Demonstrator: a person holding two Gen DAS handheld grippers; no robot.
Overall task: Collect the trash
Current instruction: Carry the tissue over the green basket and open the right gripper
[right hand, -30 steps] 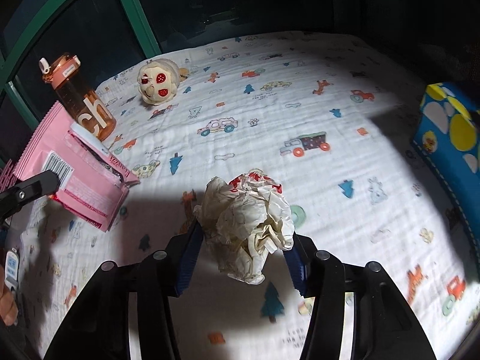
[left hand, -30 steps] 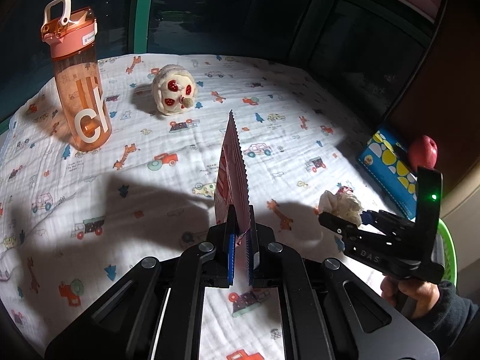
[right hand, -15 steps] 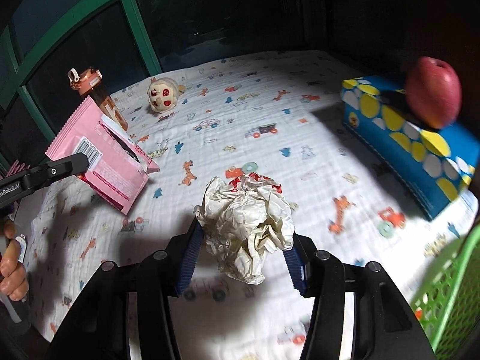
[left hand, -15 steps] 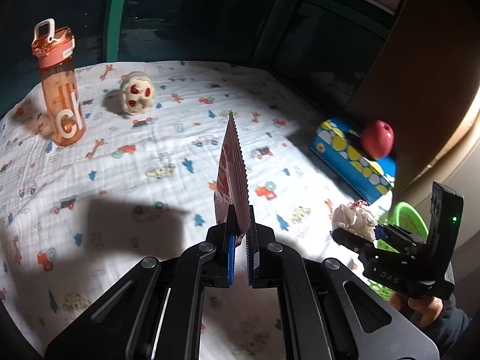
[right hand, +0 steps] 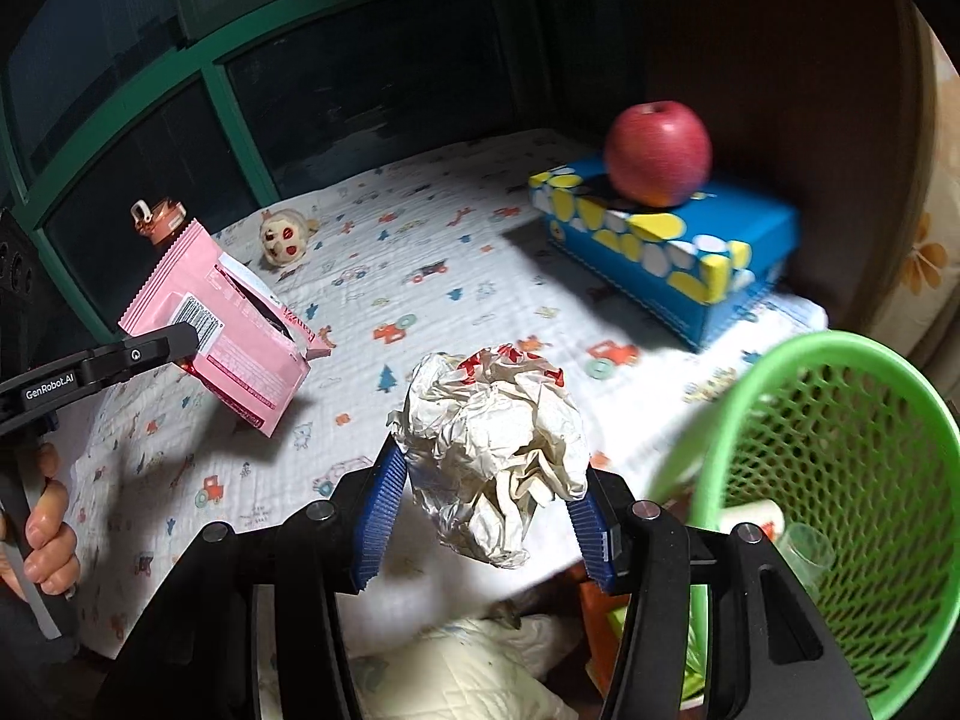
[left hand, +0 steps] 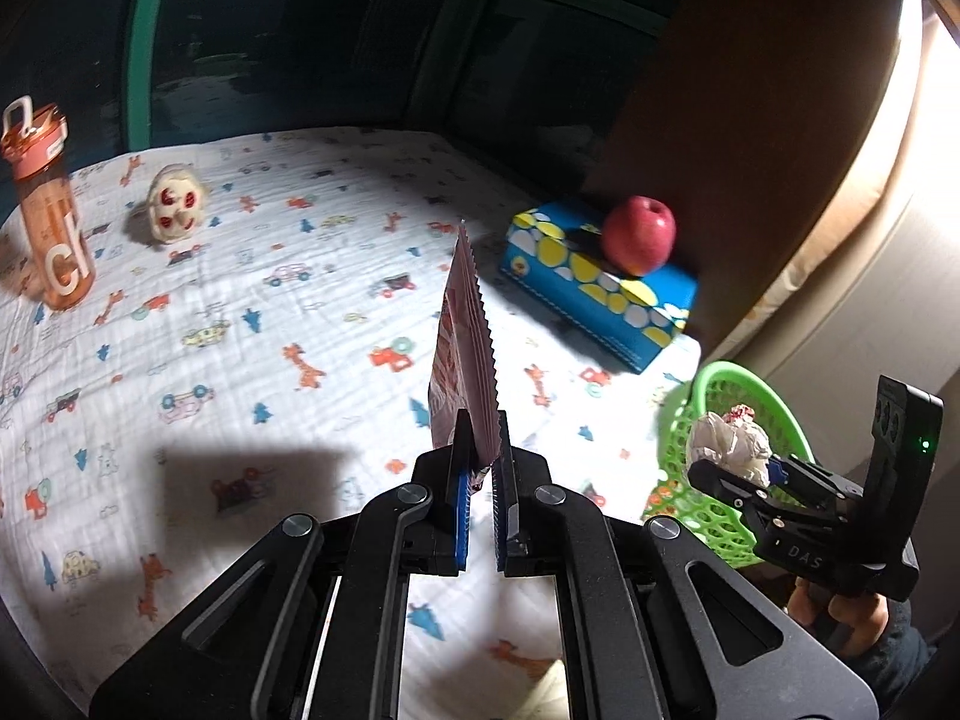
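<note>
Looked like a home, likely a child's room or bedroom. A table or bed was covered by a white quilted cloth [left hand: 252,360] printed with cartoon cars and giraffes, with a small plush toy [left hand: 175,211], a water bottle [left hand: 51,222], dark green-framed windows [right hand: 240,114] behind and floral wallpaper [right hand: 927,264] at right

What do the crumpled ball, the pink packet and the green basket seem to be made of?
Crumpled ball: probably paper, matte, sharp creases.
Pink packet: likely plastic film, slight sheen, serrated edge, printed barcode.
Green basket: apparently moulded plastic, glossy rim, mesh wall.
</note>
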